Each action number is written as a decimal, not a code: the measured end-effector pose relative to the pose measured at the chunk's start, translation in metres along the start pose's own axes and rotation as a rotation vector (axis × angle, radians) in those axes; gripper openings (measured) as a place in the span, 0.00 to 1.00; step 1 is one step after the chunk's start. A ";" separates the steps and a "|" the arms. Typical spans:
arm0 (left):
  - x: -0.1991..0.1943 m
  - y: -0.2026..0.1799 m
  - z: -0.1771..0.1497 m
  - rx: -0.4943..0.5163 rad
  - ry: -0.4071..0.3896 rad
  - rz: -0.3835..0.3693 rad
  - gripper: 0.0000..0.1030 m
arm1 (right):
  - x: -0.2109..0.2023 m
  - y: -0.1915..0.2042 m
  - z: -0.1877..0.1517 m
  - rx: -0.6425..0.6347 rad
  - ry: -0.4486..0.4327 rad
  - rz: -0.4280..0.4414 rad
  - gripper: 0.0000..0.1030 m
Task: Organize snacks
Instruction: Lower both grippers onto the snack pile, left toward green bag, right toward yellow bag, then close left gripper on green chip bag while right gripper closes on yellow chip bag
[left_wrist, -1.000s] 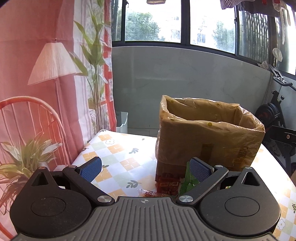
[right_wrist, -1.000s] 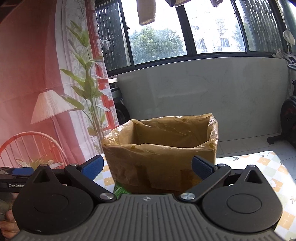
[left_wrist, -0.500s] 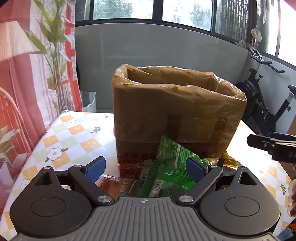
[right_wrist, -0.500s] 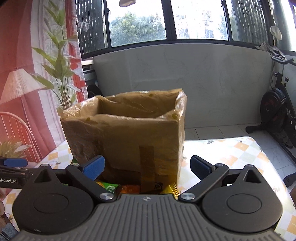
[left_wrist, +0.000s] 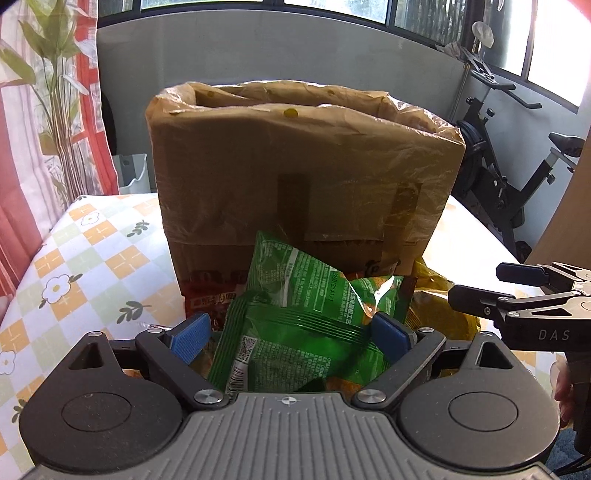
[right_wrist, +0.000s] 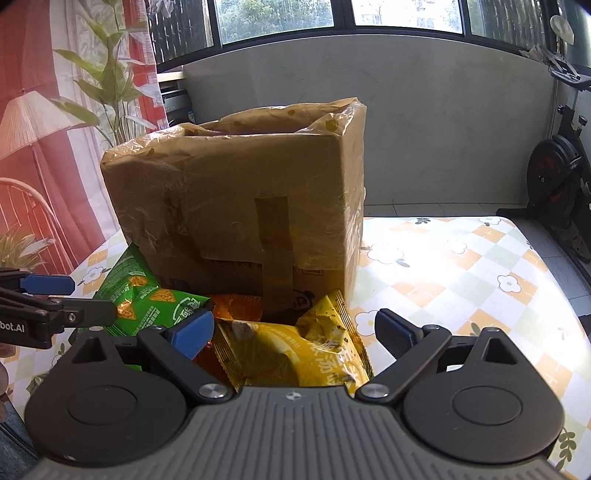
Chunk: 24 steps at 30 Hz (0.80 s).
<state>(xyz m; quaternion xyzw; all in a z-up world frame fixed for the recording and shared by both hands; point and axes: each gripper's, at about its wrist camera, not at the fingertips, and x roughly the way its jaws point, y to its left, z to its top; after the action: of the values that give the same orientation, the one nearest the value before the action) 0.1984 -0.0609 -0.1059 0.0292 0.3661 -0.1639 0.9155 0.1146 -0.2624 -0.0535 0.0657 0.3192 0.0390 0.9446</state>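
Note:
A tall cardboard box (left_wrist: 295, 166) (right_wrist: 229, 192) lined with clear plastic stands open-topped on the table. Snack bags are piled against its front. My left gripper (left_wrist: 290, 336) (right_wrist: 90, 298) is open over the pile, a green bag (left_wrist: 295, 343) lying between its blue pads and a second green bag (left_wrist: 295, 277) behind it. My right gripper (right_wrist: 293, 332) (left_wrist: 476, 282) has its jaws closing around a yellow bag (right_wrist: 280, 354) (left_wrist: 439, 306), the pads still clear of it. An orange bag (right_wrist: 236, 306) and a green bag (right_wrist: 147, 299) lie to the left of the yellow one.
The table (left_wrist: 92, 258) (right_wrist: 461, 277) wears a checked floral cloth, bare to the left and right of the box. An exercise bike (left_wrist: 517, 184) (right_wrist: 561, 184) stands beyond the right edge. A white bin (left_wrist: 133, 173) sits by the printed curtain (left_wrist: 37, 147).
Both grippers have sunk and tipped downward toward the pile in front of the box. The snack bags have come into view between their fingers, and both jaws stand slightly narrower.

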 end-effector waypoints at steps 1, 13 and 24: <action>0.002 0.001 -0.001 -0.007 0.007 -0.010 0.92 | 0.001 0.001 -0.001 -0.013 0.003 0.001 0.93; 0.019 -0.006 -0.008 0.023 0.045 -0.003 0.94 | 0.027 0.022 -0.025 -0.218 0.070 -0.034 0.95; 0.024 -0.009 -0.015 0.050 0.015 0.043 0.93 | 0.044 0.029 -0.036 -0.320 0.086 -0.092 0.86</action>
<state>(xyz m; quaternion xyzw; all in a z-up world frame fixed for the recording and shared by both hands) 0.2022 -0.0737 -0.1323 0.0613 0.3679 -0.1532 0.9151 0.1268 -0.2249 -0.1036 -0.1018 0.3517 0.0488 0.9293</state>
